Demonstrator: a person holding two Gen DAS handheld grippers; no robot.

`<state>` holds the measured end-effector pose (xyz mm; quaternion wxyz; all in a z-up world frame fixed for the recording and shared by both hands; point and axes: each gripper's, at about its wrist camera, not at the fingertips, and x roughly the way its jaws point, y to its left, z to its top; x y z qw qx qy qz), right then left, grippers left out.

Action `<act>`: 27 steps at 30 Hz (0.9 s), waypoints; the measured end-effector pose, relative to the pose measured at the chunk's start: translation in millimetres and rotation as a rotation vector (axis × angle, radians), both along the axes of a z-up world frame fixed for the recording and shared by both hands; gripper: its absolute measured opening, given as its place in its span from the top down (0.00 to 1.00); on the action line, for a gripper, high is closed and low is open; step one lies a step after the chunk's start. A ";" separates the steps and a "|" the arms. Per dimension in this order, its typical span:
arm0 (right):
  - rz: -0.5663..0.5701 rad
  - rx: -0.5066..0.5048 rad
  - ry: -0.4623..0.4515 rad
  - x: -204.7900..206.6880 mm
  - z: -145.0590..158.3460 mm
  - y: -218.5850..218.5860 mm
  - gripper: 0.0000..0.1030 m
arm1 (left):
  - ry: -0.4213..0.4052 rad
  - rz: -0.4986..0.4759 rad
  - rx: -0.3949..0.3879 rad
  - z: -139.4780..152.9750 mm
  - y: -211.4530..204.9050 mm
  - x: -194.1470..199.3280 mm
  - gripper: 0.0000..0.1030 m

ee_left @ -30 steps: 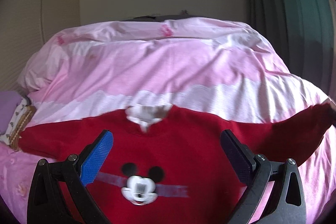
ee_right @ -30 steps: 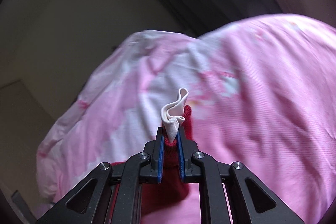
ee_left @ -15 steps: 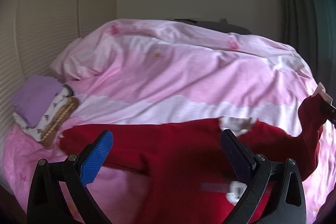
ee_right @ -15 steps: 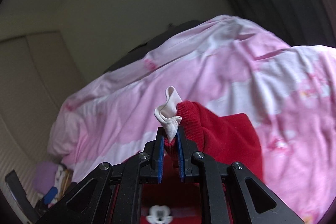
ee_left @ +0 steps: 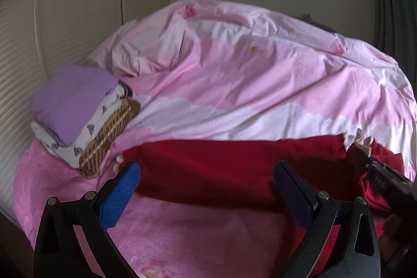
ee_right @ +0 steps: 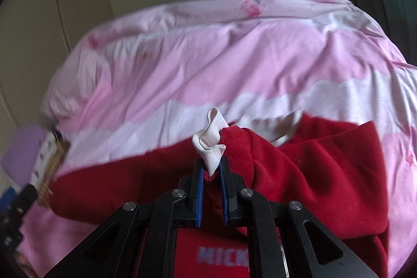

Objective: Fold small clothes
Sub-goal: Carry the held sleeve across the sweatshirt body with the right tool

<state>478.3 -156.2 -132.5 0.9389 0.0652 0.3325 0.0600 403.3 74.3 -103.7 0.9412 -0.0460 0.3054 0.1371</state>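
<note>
One red sweatshirt [ee_right: 307, 173], spread across the near part of one pink duvet [ee_left: 234, 74], one sleeve doubled back over the chest. One white cuff [ee_right: 211, 147] at that sleeve's end, pinched between the pressed-together fingers of the right gripper [ee_right: 211, 173]. Part of a white print reading "MICK" [ee_right: 221, 255] below the tongs. Left gripper [ee_left: 206, 189] spread wide above the sweatshirt's other sleeve, holding nothing. One stack of folded clothes [ee_left: 78, 111] at the bed's left edge: three visible layers, purple on top, white patterned, brown checked beneath.
</note>
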 end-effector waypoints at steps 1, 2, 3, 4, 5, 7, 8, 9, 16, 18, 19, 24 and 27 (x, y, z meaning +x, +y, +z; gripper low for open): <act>0.002 -0.013 0.015 2.0 -6.2 6.1 0.88 | 0.011 -0.001 -0.013 -3.7 3.6 1.5 0.00; 0.002 -0.020 0.026 2.8 -10.6 10.4 0.88 | 0.023 -0.001 -0.025 -8.4 7.9 3.0 0.00; 0.003 -0.027 0.037 3.8 -15.0 14.8 0.87 | 0.029 0.001 -0.029 -11.4 10.0 4.0 0.00; 0.009 -0.033 0.048 4.5 -18.2 16.7 0.87 | 0.034 0.003 -0.033 -15.1 13.0 4.8 0.00; 0.011 -0.044 0.053 4.7 -21.5 20.1 0.87 | 0.038 0.003 -0.036 -18.4 15.0 5.6 0.00; 0.016 -0.065 0.059 5.1 -26.4 23.5 0.87 | 0.047 0.003 -0.042 -24.1 17.9 7.3 0.00; 0.017 -0.071 0.062 5.7 -28.1 24.8 0.87 | 0.052 0.000 -0.046 -26.1 18.7 8.3 0.00; 0.021 -0.074 0.070 6.6 -30.3 25.9 0.87 | 0.056 -0.003 -0.049 -28.3 19.0 9.3 0.00; 0.088 -0.075 0.106 7.2 -38.7 45.6 0.72 | 0.061 -0.007 -0.047 -34.0 18.5 9.3 0.00; 0.110 -0.078 0.100 3.4 -38.9 51.4 0.63 | 0.061 -0.008 -0.047 -34.3 18.8 8.9 0.00; 0.119 -0.074 0.096 1.7 -38.3 53.4 0.62 | 0.062 -0.008 -0.046 -34.5 18.5 8.5 0.00; 0.109 -0.013 0.067 -14.2 -26.2 40.3 0.62 | 0.053 -0.022 -0.050 -32.5 14.2 6.4 0.00; 0.081 -0.009 0.041 -25.4 -15.2 21.4 0.62 | 0.044 -0.046 -0.060 -29.1 2.5 6.6 0.00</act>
